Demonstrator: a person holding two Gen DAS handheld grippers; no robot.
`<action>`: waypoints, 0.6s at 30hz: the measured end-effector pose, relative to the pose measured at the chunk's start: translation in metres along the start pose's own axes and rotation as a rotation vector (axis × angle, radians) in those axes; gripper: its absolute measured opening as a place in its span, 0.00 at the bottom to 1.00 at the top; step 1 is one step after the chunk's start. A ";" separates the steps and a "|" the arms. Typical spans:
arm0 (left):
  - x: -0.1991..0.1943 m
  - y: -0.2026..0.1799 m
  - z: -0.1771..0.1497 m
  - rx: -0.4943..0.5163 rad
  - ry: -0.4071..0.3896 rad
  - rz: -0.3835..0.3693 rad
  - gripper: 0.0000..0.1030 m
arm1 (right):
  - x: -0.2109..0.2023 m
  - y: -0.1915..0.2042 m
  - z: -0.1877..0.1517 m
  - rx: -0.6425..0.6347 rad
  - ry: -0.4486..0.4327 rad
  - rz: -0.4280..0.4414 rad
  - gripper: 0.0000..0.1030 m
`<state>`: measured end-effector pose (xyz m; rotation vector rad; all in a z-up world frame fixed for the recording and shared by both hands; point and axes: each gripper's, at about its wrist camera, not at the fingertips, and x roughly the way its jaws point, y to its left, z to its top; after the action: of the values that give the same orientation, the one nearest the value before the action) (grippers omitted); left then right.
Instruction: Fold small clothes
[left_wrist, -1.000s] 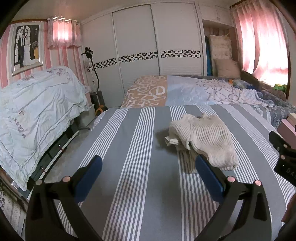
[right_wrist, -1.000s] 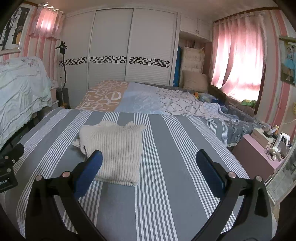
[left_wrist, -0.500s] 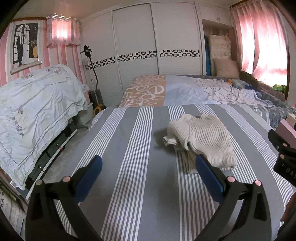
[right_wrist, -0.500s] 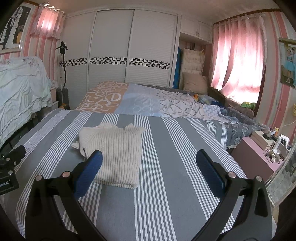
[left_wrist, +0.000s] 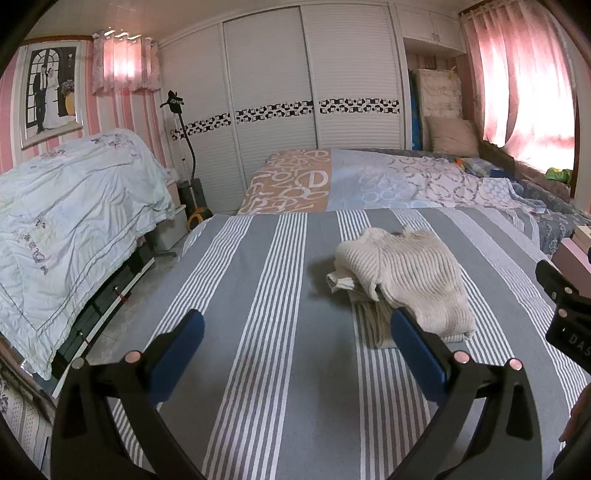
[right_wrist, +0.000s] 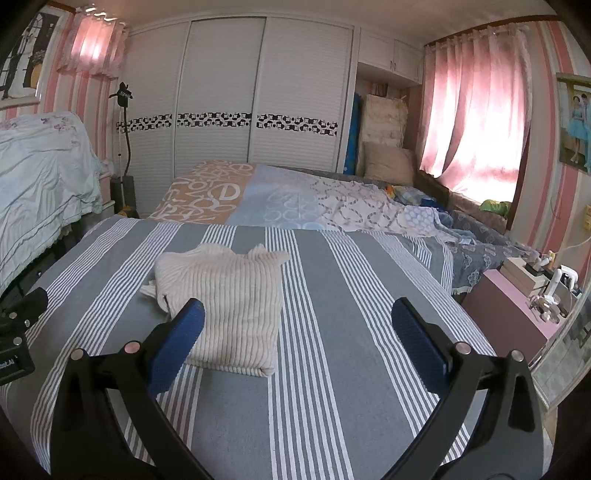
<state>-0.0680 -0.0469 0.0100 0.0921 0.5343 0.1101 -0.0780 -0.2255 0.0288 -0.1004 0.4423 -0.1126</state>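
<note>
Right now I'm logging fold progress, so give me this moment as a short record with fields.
garment: cream ribbed sweater, folded into a compact bundle
location: on the striped bedspread, left of centre in the right wrist view
loose part: a bit of fabric sticks out at the bundle's left edge
left gripper: jaws wide open, empty, short of the sweater
right gripper: jaws wide open, empty, not touching the sweater
contact: none

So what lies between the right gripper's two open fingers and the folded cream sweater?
Nothing but bare striped bedspread. In the right wrist view the right gripper is open and empty, its left finger overlapping the cream sweater in the picture.
</note>
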 end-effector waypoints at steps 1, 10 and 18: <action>0.001 0.000 0.000 0.000 0.001 0.000 0.98 | 0.000 0.000 0.000 0.003 0.002 0.002 0.97; 0.006 -0.002 0.003 0.009 -0.002 -0.007 0.98 | 0.006 0.001 -0.004 0.009 0.012 -0.001 0.97; 0.006 -0.003 0.005 0.015 -0.013 0.018 0.98 | 0.010 0.000 -0.006 0.016 0.022 -0.007 0.97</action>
<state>-0.0595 -0.0495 0.0111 0.1117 0.5210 0.1230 -0.0717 -0.2268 0.0191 -0.0846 0.4627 -0.1241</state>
